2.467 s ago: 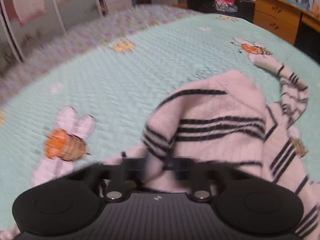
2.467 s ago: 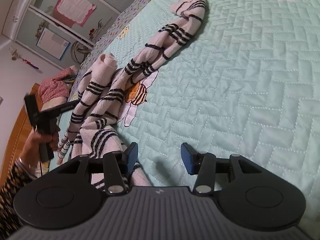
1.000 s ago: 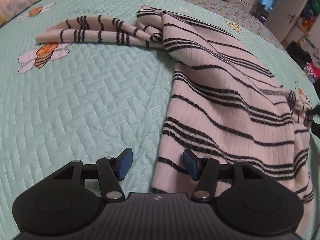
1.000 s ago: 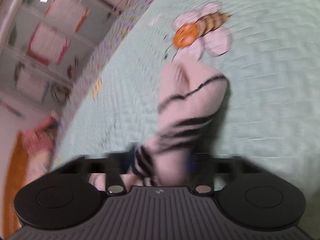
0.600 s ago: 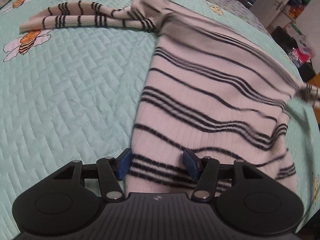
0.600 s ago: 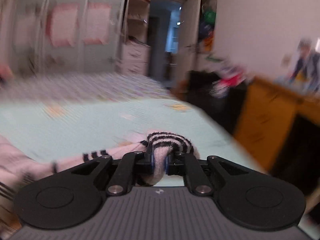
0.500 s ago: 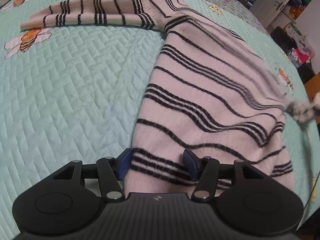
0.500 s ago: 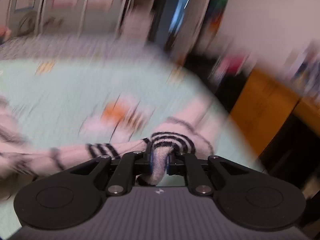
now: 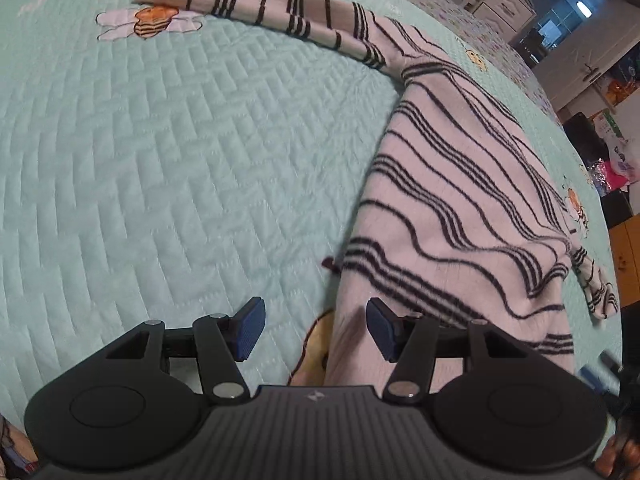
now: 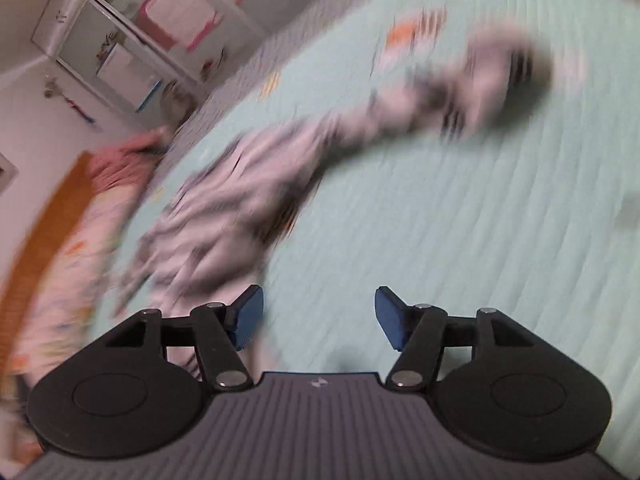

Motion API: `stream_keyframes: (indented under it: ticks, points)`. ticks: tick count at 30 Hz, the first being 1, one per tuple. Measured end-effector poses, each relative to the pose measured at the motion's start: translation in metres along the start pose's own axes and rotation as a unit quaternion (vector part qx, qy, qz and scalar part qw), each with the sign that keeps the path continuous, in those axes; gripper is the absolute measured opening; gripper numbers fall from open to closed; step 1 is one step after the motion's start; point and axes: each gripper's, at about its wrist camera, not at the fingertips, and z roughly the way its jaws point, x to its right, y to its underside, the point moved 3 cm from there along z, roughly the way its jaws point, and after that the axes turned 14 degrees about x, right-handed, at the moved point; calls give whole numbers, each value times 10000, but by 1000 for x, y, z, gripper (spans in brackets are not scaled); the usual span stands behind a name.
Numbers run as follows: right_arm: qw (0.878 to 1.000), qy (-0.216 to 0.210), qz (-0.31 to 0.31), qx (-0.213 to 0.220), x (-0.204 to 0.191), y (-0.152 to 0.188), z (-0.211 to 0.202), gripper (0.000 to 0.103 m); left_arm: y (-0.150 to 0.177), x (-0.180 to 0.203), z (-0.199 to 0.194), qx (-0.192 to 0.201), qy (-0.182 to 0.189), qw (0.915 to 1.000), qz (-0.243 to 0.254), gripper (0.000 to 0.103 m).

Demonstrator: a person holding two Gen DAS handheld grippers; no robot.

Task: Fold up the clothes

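While the striped sweater (image 9: 452, 200) is spread flat across the quilted bedspread (image 9: 180, 160), both tongs are seen released and empty. The left tongs (image 9: 316, 326) are held low at the sweater's near hem, pads wide apart, the right pad over the knit and the left pad over bare quilt. The right tongs (image 10: 318, 316) are likewise parted, with only quilt between the pads and nothing gripped.

As for progress, the body is laid out smooth, one sleeve (image 9: 280, 16) is stretched away to the far left, and the other sleeve (image 9: 596, 284) is bunched at the right edge. No fold across the body can be made out, so the garment is judged to be laid open rather than folded; the sleeves and the body are judged left to be brought in.

Much is hard to read. The right wrist view is heavily smeared by motion, and the sweater (image 10: 280, 168) is shown there only as a striped blur trailing far and right. The sweater's near hem is cut off behind the left tongs, and a bee patch on the quilt is partly covered there.
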Motion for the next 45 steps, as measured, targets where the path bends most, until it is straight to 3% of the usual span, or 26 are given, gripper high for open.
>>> stream_keyframes:
  ticks: [3, 7, 11, 13, 14, 15, 16, 18, 20, 23, 26, 28, 29, 31, 32, 33, 35, 37, 38, 41, 44, 45]
  points:
    - [9996, -79, -144, -243, -9, 20, 14, 66, 7, 2, -1, -9, 33, 10000, -21, 59]
    - [9948, -692, -569, -489, -46, 36, 29, 68, 14, 5, 2, 15, 116, 9998, 169, 68]
    - [9762, -654, -2000, -518, -85, 61, 46, 69, 21, 24, 9, 3, 301, 9966, 769, 70]
    - [9665, -644, -2423, -551, -95, 67, 50, 65, 25, 36, 14, 16, 452, 9933, 1065, 64]
    - [9623, -619, -2585, -574, -99, 69, 50, 60, 26, 41, 16, 29, 506, 9916, 1191, 50]
    - [9636, -636, -2513, -651, -99, 69, 51, 43, 27, 44, 18, 33, 578, 9902, 1269, 38]
    - [9666, -666, -2361, -748, -98, 69, 54, 23, 26, 45, 20, -6, 685, 9908, 1163, 12]
    - [9806, -871, -1425, -1025, -86, 60, 54, 21, 22, 45, 22, -89, 968, 9922, 781, 8]
    - [9847, -1242, -267, -1190, -72, 47, 50, 19, 11, 43, 14, -42, 1481, 9888, 189, 7]
    - [9710, -1898, 863, -1167, -67, 28, 23, 19, -15, 46, -31, 362, 2586, 9649, -270, 7]
    - [9584, -2232, 1061, -1431, -72, 30, -2, 18, -34, 43, -83, 714, 3390, 9379, -162, 7]
    - [9522, -2320, 1039, -1696, -73, 38, -13, 18, -30, 35, -92, 637, 3302, 9418, -25, 8]
    - [9578, -2054, 774, -1855, -70, 48, -11, 18, -28, 31, -96, 594, 3246, 9440, 44, 8]
    - [9701, -1214, 165, -2093, -58, 71, -2, 20, -13, 20, -76, 356, 2251, 9732, 310, 8]
    - [9736, -787, -16, -2142, -50, 80, 3, 21, -5, 14, -66, 232, 1721, 9838, 445, 8]
    - [9755, -674, 36, -2095, -44, 85, 4, 19, 1, 7, -57, 174, 1240, 9905, 573, 8]
    - [9782, -647, 327, -1947, -42, 83, -5, 24, 2, -4, -50, 200, 682, 9960, 546, 8]
    - [9824, -497, 179, -1792, -48, 73, -20, 36, -9, -17, -57, 385, 470, 9979, 222, 8]
    - [9854, -358, -20, -1663, -51, 65, -29, 37, -14, -23, -61, 480, 368, 9982, 55, 8]
    - [9939, 62, -490, -991, -57, 31, -56, 38, -32, -31, -75, 767, 260, 9966, 180, 13]
    - [9969, 69, -720, -323, -70, -7, -61, 40, -47, -18, -64, 779, 552, 9942, 495, 21]
    - [9960, 32, -868, -190, -78, -20, -52, 48, -49, -12, -57, 712, 734, 9933, 545, 21]
